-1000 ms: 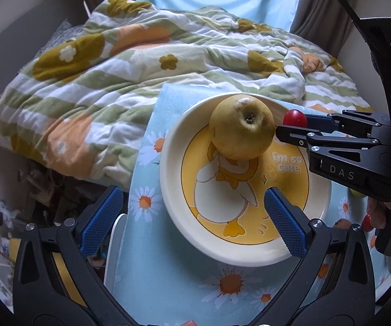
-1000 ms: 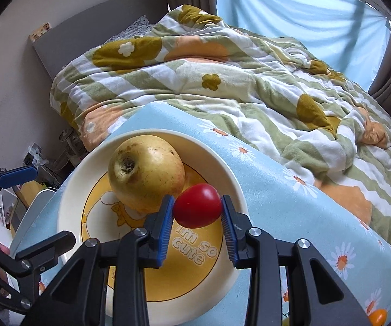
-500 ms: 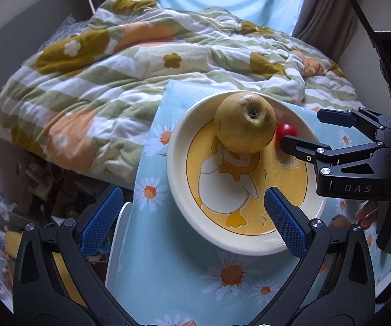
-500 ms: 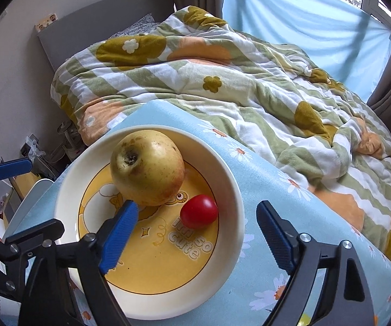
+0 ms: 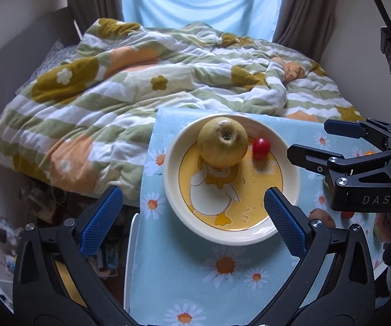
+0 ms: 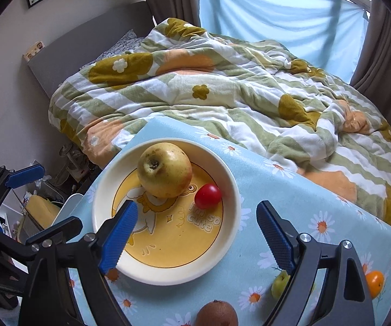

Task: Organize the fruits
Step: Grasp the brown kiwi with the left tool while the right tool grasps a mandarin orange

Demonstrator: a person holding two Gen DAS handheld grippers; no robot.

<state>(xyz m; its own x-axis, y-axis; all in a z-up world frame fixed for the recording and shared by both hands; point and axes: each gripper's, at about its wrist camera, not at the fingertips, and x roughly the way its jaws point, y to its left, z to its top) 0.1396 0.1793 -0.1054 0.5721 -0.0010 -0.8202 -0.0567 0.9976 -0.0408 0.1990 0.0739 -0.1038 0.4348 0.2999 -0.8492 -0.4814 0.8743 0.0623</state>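
**A:** Gathering fruit onto the plate looks like the step in hand. The cream plate (image 6: 233,190) with a yellow duck print holds a yellow-green apple (image 6: 164,173) at its far side and a red cherry tomato (image 6: 207,196) just right of it, close against the apple.

**B:** And the tools?

**A:** The right gripper (image 6: 196,229) hovers above the plate's near right part, jaws spread wide, holding nothing. The left gripper (image 5: 192,217) hangs near the plate's near edge, jaws also wide apart and empty.

**B:** What comes next?

**A:** Probably one of the loose fruits. A brown kiwi (image 6: 217,313) lies nearest, a small green fruit (image 6: 280,284) to its right, and an orange fruit (image 6: 375,282) farther right. A round fruit needs the pads closing squarely across its middle, or it may roll.

**B:** The surroundings?

**A:** A pale blue daisy-print tablecloth (image 6: 304,198) covers the table. Beyond it, a bed with a rumpled striped floral quilt (image 6: 222,92), blue curtain (image 6: 263,8) behind.
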